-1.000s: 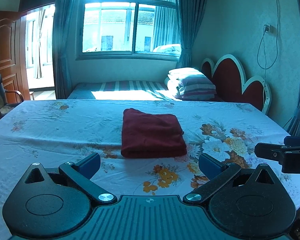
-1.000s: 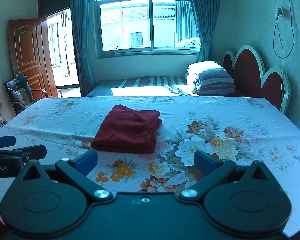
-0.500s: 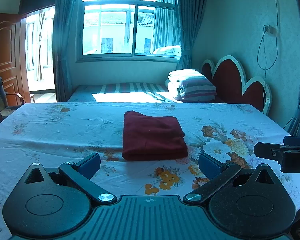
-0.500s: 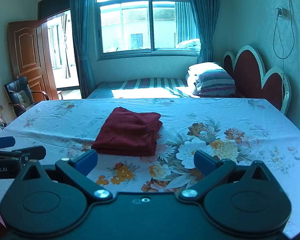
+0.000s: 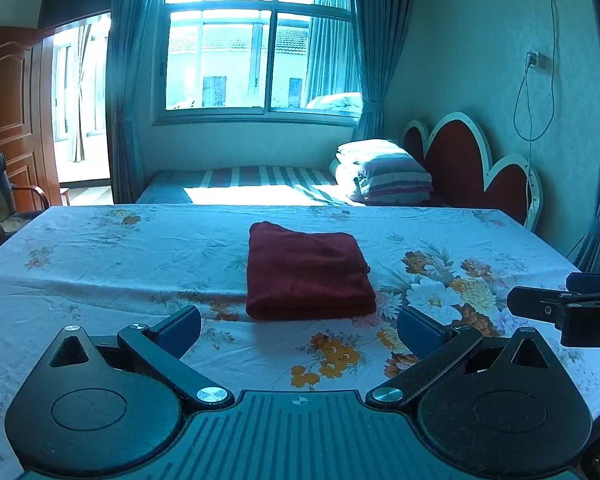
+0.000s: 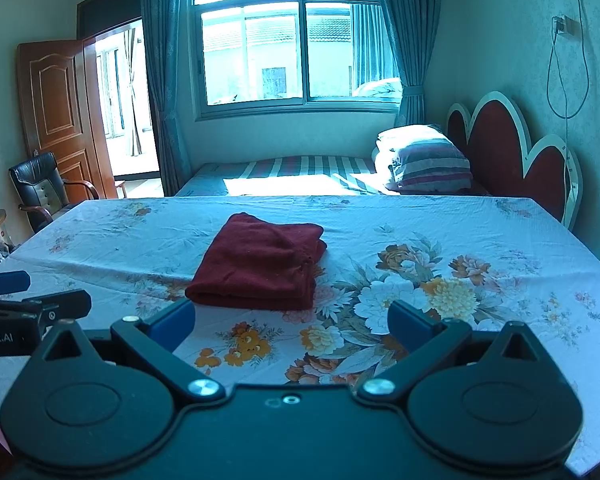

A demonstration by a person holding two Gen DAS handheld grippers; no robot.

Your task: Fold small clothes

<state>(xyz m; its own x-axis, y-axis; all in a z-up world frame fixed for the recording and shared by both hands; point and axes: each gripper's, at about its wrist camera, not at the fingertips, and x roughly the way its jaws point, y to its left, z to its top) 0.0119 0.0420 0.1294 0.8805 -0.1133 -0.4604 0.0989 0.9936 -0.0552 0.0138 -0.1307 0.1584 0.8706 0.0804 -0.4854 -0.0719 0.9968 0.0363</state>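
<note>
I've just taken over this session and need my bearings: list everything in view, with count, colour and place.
folded garment: 1, dark red, middle of the floral sheet, touching neither gripper
floral sheet: 1, white with orange flowers, covering the near surface
striped bed: 1, behind the sheet, under the window
pillows: a stack, striped and white, right end of the bed
headboard: 1, red with white edge, right wall
window: 1, back wall, teal curtains
door: 1, brown, open, left
chair: 1, black, by the door
left gripper: 1, black, blue fingers, open, empty
right gripper: 1, black, open, empty
</note>
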